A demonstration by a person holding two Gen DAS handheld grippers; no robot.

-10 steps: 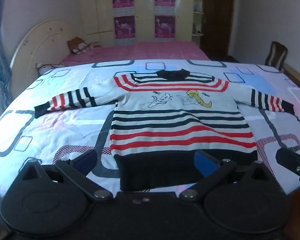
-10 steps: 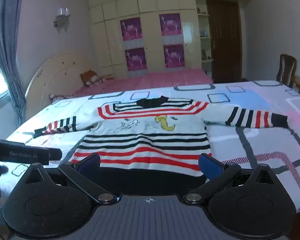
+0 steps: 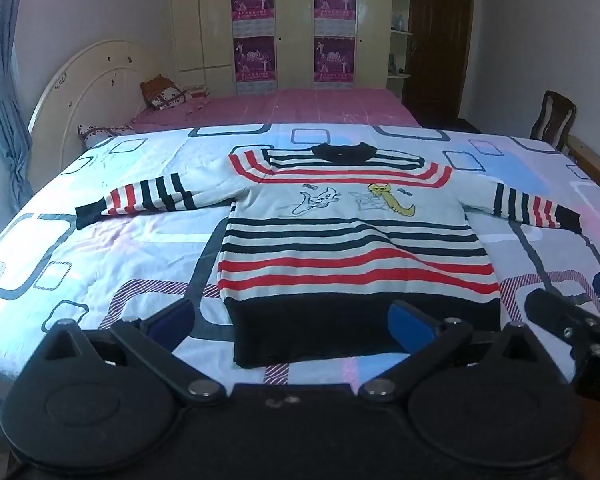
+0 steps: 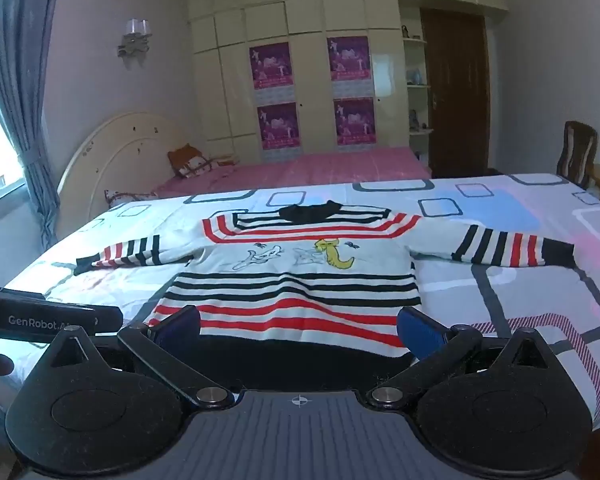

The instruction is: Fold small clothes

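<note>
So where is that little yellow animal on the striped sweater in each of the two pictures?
Left wrist view: the yellow animal sits right of centre on the sweater, in the white chest band.
Right wrist view: the yellow animal sits just right of centre, a little lower in the picture.
Shared landmark: the sweater's black collar, just above and left of the animal.

Both tongs — left tongs [image 3: 292,318], right tongs [image 4: 298,326] — are black, with round hubs, silver pivot screws, blue pads [image 4: 418,334]; one body reads "GenRobot.AI".
</note>
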